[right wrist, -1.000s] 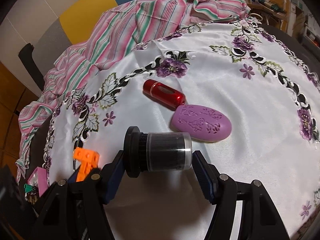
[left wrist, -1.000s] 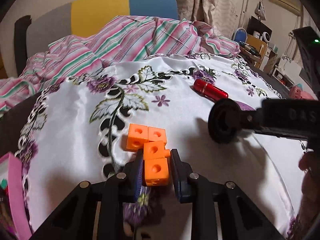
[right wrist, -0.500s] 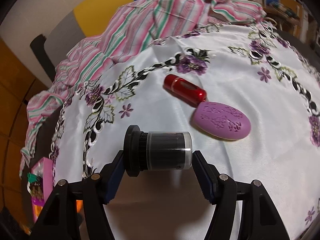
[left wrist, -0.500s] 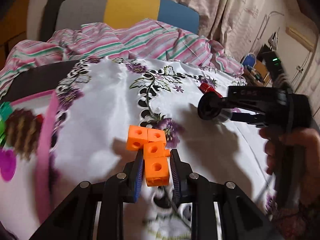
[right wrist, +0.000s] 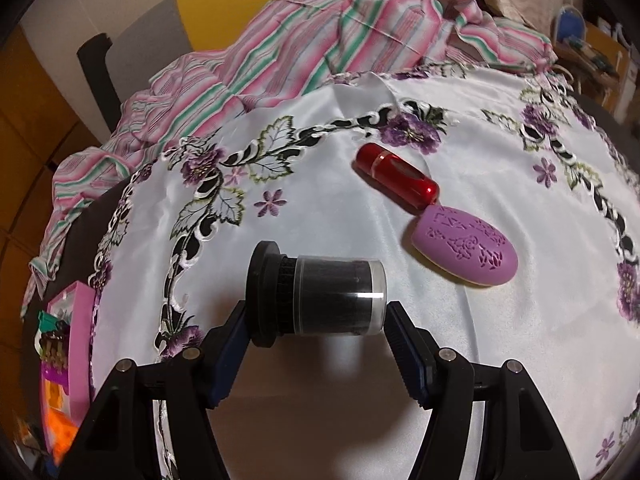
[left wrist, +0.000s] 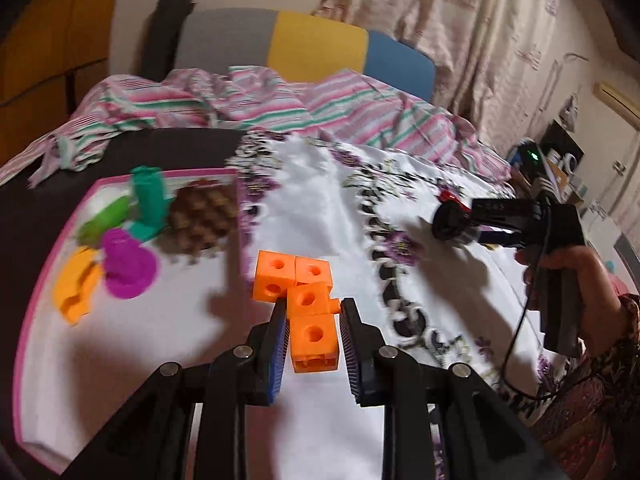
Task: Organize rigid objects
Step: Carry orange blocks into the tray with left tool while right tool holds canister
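My left gripper (left wrist: 314,338) is shut on an orange block piece (left wrist: 310,312) made of several joined cubes and holds it above the near right part of a pink-rimmed tray (left wrist: 36,296). The tray holds a magenta piece (left wrist: 128,268), a teal piece (left wrist: 148,204), a green piece (left wrist: 104,216), an orange piece (left wrist: 76,284) and a brown pinecone-like lump (left wrist: 204,216). My right gripper (right wrist: 316,316) is shut on a black cylinder with a clear cap (right wrist: 316,294), held above the white flowered cloth (right wrist: 328,216); it also shows in the left wrist view (left wrist: 454,224).
A red cylinder (right wrist: 396,178) and a purple oval case (right wrist: 466,246) lie on the cloth to the far right. A striped pink blanket (right wrist: 320,48) is bunched at the back. The tray's edge (right wrist: 80,344) shows at the left in the right wrist view.
My left gripper has swung left with the orange block piece, from over the cloth to over the tray. My right gripper has drifted a little with the cylinder still held.
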`<state>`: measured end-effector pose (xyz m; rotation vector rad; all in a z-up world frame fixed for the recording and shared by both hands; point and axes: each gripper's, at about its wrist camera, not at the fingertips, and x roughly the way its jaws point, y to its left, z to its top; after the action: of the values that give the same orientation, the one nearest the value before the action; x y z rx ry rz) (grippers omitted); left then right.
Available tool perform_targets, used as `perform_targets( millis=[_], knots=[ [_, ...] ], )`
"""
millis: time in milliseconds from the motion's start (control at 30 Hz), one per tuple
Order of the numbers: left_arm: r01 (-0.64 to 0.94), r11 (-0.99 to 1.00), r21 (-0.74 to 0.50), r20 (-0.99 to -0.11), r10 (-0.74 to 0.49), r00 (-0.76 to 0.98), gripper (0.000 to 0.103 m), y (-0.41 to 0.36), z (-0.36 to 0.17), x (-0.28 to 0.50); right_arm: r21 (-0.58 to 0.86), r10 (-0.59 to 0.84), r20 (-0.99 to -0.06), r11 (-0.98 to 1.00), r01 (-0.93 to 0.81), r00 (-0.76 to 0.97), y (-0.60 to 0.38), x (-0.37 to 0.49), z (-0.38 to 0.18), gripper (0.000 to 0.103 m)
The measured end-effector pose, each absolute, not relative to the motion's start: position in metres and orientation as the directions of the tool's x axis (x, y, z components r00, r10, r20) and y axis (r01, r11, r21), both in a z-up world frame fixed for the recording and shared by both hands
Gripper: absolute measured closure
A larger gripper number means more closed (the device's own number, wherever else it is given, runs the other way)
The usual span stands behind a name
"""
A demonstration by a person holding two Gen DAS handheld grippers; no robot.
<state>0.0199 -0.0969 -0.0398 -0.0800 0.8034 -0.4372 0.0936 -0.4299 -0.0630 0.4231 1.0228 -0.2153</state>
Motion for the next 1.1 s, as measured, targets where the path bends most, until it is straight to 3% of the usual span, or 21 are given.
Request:
perform_targets(
  millis=[233,733,933,1100],
  knots=[
    [0.247,0.937,-0.246,-0.689,-0.348,0.636,0.079,-0.05,-0.047,0.022,0.211,0.009,-0.854,0.92,0.329,0.52,-0.421,0.095,-0.059,0.036],
    [0.081,0.975,-0.207,-0.749,-0.212,0.627,0.079,0.014,-0.072,0.03,0.333,0.122,-0.793,0.907,0.258,0.596,-0.392,0.086,-0.044,0.037],
    [0.031,0.981,-0.194,-0.762,-0.171,0.624,0.078,0.033,-0.077,0.04,0.307,0.14,-0.766,0.937,0.165,0.627,-0.365,0.085,-0.034,0.037],
    [0.005,0.966,-0.257,-0.759,-0.205,0.618,0.074,0.047,-0.079,0.041,0.308,0.164,-0.73,0.945,0.105,0.664,-0.356,0.082,-0.025,0.037]
  ],
)
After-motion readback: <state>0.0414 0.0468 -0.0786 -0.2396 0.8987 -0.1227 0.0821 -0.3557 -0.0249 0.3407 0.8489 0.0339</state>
